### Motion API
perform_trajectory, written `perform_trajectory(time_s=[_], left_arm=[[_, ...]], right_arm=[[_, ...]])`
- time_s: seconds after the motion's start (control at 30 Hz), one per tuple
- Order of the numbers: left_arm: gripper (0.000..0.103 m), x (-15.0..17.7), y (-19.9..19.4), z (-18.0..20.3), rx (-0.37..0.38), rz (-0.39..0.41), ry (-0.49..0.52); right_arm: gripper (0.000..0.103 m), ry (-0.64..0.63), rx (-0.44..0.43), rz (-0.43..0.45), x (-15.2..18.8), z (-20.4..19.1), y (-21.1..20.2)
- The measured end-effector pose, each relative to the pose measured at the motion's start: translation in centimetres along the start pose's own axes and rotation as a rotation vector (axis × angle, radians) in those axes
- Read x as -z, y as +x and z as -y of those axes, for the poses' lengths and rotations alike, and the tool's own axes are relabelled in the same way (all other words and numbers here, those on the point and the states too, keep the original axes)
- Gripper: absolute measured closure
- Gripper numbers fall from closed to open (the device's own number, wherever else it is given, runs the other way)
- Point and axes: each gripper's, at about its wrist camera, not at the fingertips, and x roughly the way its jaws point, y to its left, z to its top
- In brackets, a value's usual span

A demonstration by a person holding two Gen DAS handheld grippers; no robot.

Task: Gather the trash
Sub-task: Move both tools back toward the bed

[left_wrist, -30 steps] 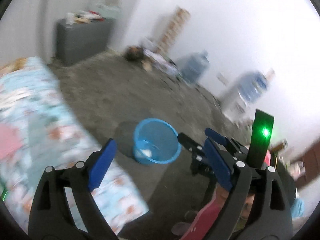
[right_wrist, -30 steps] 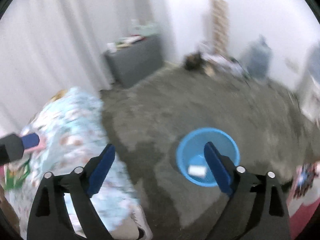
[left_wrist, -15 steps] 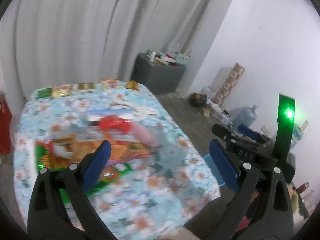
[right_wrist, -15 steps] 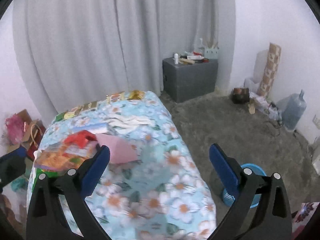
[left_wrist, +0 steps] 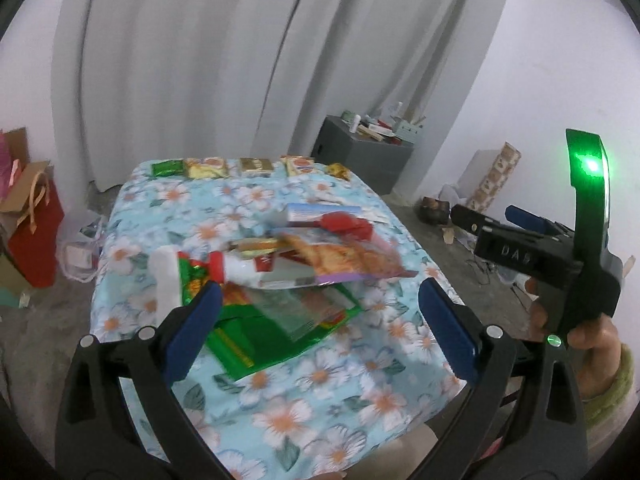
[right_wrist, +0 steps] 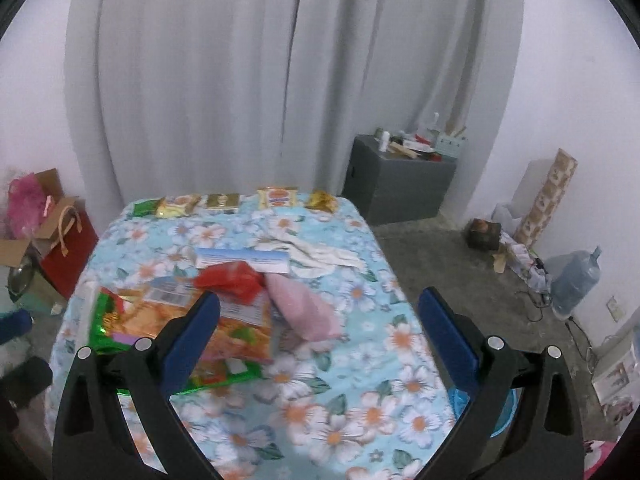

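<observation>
You had the wrappers (right_wrist: pixel 188 320) piled on the table (right_wrist: pixel 360 400); behind them a row of packets (right_wrist: pixel 228 202) lay along its far edge.

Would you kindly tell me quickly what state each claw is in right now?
Left claw: open, holding nothing, jaws just widened.
Right claw: open, holding nothing, jaws just widened.
</observation>
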Motion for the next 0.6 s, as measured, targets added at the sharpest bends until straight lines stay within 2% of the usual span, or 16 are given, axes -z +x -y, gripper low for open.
perform_trajectory(time_s=[0.27, 0.47, 0.6], left_arm=[[0.009, 0.2, -0.6, -2.9, -0.034, 0.03, -0.029], [0.009, 0.4, 0.2, -3.3, 0.005, 0.046, -0.039], [0.009, 0.4, 0.6, -3.3, 0.012, 0.052, -0.011]], right_arm=[[0.006, 0.033, -0.106, -0.018, -0.7, -1.7, 0.2], [0.006, 0.132, -0.208, 0.002, -0.7, 0.4, 1.3], [0.006, 0.161, -0.24, 0.021, -1.0, 1.9, 2.2]])
